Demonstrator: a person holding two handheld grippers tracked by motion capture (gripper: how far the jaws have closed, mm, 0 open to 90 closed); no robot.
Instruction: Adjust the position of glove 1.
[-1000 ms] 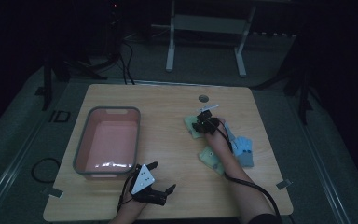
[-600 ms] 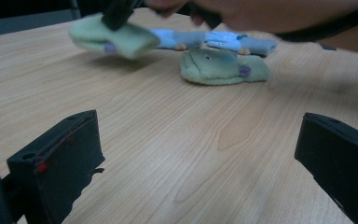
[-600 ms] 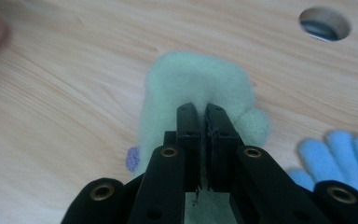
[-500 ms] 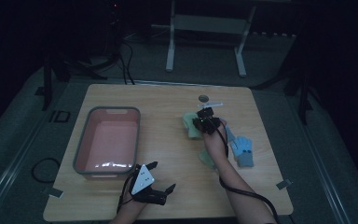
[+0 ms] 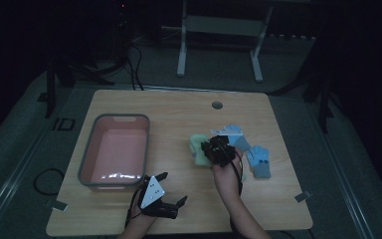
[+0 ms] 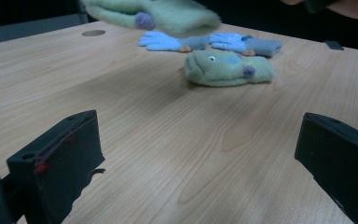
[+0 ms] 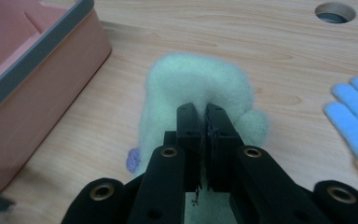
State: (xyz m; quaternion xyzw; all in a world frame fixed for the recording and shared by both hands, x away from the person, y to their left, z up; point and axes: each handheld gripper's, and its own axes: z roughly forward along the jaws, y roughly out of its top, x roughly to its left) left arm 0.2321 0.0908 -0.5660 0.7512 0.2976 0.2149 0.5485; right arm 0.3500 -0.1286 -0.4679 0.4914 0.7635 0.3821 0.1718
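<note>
Left gripper view shows two green mittens [image 6: 228, 68] and two blue gloves [image 6: 168, 41]; right hand-held gripper [image 7: 204, 122] squeezes one mitten, left hand-held gripper [image 6: 200, 154] gapes at six o'clock.

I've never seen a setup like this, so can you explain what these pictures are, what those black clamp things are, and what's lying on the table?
A person sits at a wooden table holding a two-jaw gripper in each hand. One picture looks down from above; the other two come from cameras riding on each gripper. The right gripper is shut on a green mitten and holds it above the table beside a pink bin. The left gripper is open, holding nothing. On the table lie a second green mitten and two blue gloves.
</note>
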